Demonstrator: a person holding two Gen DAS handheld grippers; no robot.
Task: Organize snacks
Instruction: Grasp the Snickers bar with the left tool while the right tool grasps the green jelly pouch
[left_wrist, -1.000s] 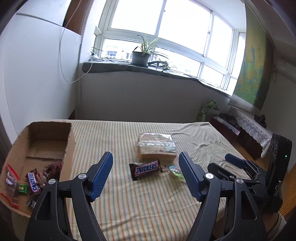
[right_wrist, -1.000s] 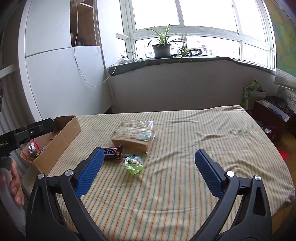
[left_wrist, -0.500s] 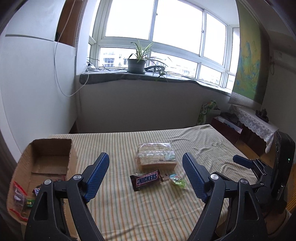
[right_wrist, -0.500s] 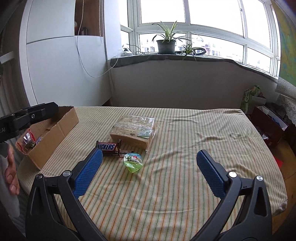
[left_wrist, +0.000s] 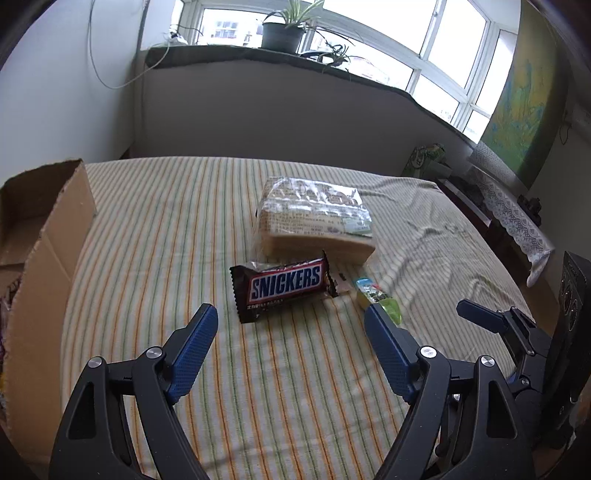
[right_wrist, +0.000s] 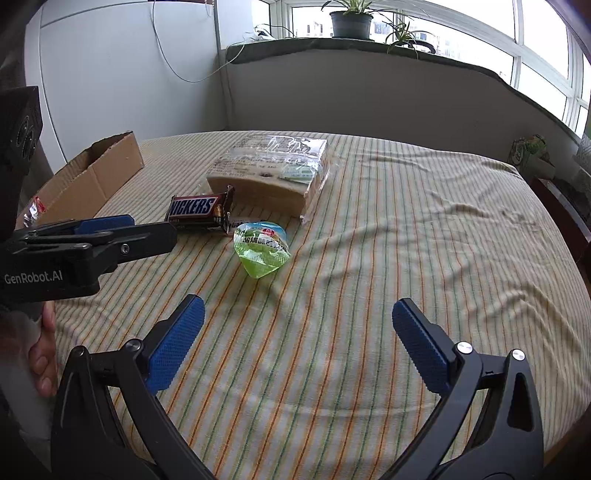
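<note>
Three snacks, a Snickers bar (left_wrist: 281, 287), a wrapped cake (left_wrist: 314, 225) and a green jelly cup (right_wrist: 261, 248), lay beside the cardboard box (left_wrist: 44, 236), apparently awaiting sorting, as the left gripper (left_wrist: 291, 321) and the right gripper (right_wrist: 298, 317) hovered, jaws apart and empty, the left's having just been opening.

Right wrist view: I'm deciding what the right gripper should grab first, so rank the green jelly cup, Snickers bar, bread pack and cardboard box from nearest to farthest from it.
From the right gripper:
1. Green jelly cup, just ahead, slightly left.
2. Snickers bar, behind the cup, further left.
3. Bread pack, behind both, centre.
4. Cardboard box, far left edge of the table.
</note>
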